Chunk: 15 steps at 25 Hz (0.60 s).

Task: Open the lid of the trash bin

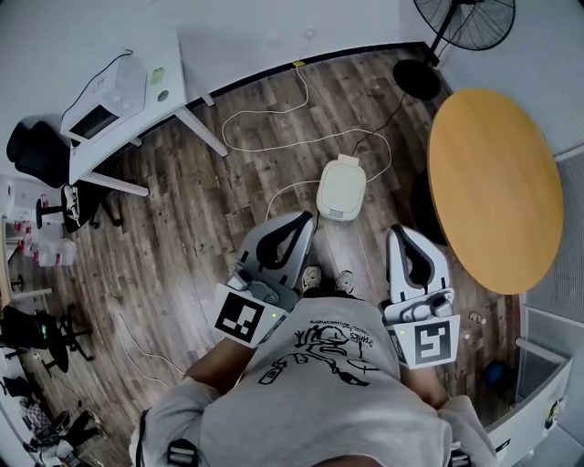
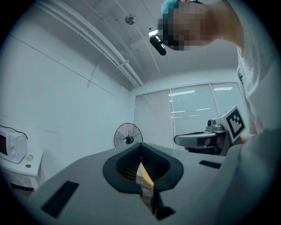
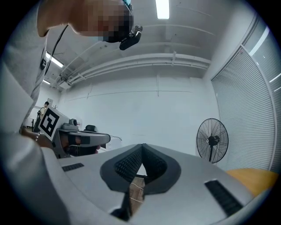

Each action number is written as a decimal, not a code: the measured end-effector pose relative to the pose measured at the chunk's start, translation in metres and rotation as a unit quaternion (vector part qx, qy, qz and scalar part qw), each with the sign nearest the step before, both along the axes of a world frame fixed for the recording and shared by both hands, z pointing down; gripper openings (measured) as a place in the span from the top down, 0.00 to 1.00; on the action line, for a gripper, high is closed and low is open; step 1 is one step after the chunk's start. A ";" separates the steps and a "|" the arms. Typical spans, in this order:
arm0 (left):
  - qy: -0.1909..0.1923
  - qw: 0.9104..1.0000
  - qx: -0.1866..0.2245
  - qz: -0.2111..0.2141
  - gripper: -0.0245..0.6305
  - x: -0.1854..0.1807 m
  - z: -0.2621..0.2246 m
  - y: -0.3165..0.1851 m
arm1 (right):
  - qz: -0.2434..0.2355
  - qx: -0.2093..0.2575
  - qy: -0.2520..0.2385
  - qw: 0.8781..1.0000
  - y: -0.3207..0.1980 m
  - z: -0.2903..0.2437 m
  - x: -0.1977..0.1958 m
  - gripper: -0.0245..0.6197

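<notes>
L tongs (image 1: 307,220) & R tongs (image 1: 398,232) shut, empty; 1 trash bin (image 1: 338,211), lid (image 1: 342,182) down.

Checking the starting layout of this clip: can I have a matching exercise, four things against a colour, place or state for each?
Things:
1. trash bin
2. round table
3. fan
4. left tool

Descriptions:
A. wood-coloured top, at the right of the head view
B. jaws together, nothing between them
C. cream, closed
D. black, in the upper right corner of the head view

Pairs: 1-C, 2-A, 3-D, 4-B
</notes>
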<state>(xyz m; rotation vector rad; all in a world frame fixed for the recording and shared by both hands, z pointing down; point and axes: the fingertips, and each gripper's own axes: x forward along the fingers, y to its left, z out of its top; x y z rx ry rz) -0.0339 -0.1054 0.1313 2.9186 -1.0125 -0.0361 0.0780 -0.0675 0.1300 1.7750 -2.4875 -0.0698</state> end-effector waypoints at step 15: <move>-0.011 1.000 -0.007 -0.002 0.94 0.029 0.007 0.003 | -0.014 -0.015 0.002 1.000 0.000 0.008 0.027 0.95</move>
